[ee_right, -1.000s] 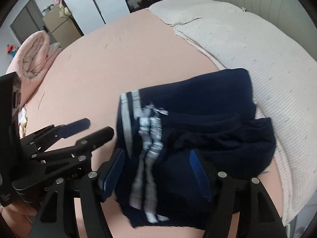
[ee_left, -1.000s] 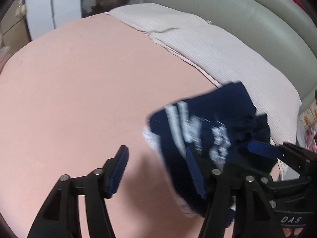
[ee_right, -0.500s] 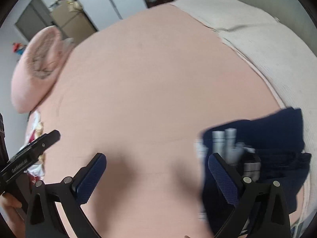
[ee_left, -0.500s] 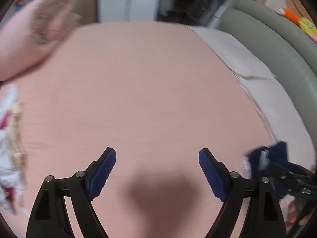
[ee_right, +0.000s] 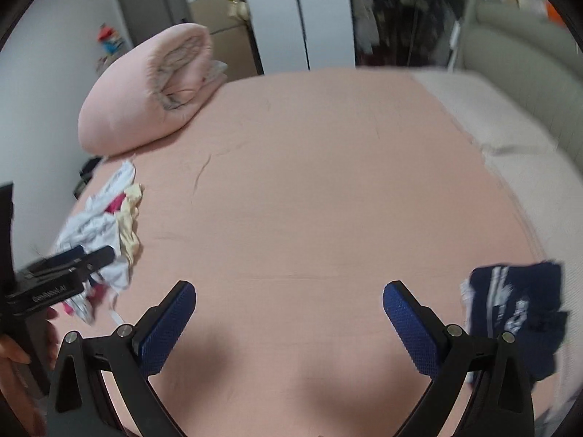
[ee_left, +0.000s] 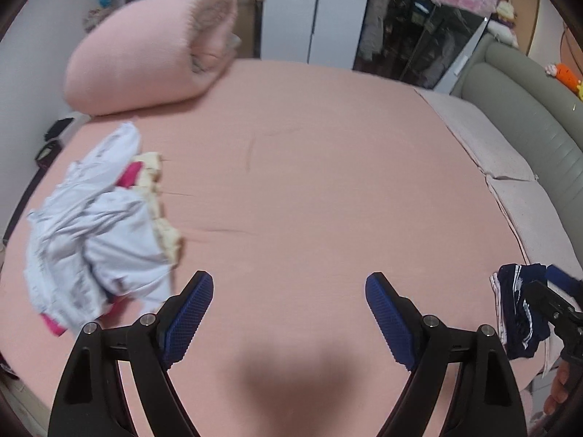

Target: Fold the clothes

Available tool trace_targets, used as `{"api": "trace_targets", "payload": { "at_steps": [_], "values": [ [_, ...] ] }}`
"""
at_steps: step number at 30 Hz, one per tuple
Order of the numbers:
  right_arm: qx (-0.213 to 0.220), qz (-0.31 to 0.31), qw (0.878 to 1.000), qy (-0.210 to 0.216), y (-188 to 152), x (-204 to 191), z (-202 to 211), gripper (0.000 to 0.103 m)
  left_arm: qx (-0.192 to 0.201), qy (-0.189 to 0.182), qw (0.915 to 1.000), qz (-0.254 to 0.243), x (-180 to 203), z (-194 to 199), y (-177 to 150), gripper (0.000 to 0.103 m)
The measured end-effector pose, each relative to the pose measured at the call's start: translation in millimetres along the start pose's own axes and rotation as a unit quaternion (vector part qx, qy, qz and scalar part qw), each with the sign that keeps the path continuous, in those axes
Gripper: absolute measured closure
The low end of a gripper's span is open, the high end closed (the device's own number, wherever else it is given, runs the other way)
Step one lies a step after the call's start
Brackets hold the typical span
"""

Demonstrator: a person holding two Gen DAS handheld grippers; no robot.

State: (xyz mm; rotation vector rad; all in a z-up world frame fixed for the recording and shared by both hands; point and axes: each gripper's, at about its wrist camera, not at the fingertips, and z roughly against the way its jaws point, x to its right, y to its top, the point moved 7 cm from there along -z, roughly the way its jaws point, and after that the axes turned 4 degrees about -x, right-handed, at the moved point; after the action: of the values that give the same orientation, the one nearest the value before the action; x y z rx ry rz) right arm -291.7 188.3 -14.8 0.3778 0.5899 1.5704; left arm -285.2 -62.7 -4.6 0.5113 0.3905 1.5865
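I can find only one piece of writing. In the right wrist view, the left tongs (ee_right: 78, 256) carry a small light print along the black body, but it stands upside down and blurred, so I cannot read the letters with certainty. The navy shorts (ee_right: 517, 313) show white stripes and a white mark, too blurred to say if it is letters. Nothing else is readable.

I'm in a home bedroom: a bed (ee_left: 309, 189) with a pink sheet, a rolled pink duvet (ee_left: 153, 54), a padded grey headboard (ee_left: 528, 116), white wardrobe doors (ee_left: 291, 11), soft toys (ee_left: 563, 74).
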Motion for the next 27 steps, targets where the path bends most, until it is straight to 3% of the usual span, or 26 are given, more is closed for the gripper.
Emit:
{"api": "trace_targets", "payload": {
  "at_steps": [9,18,27],
  "values": [
    [0.048,0.019,0.998,-0.035,-34,-28,85,0.000,0.052,0.019,0.9984,-0.011,-8,60,-38,0.017],
    [0.065,0.004,0.996,-0.054,-76,-28,116,0.000,0.084,0.067,0.9942,0.009,2,99,-95,0.017],
    [0.051,0.004,0.997,-0.059,-148,-25,133,0.000,0.087,0.051,0.9946,0.025,13,117,-145,0.017]
  ]
}}
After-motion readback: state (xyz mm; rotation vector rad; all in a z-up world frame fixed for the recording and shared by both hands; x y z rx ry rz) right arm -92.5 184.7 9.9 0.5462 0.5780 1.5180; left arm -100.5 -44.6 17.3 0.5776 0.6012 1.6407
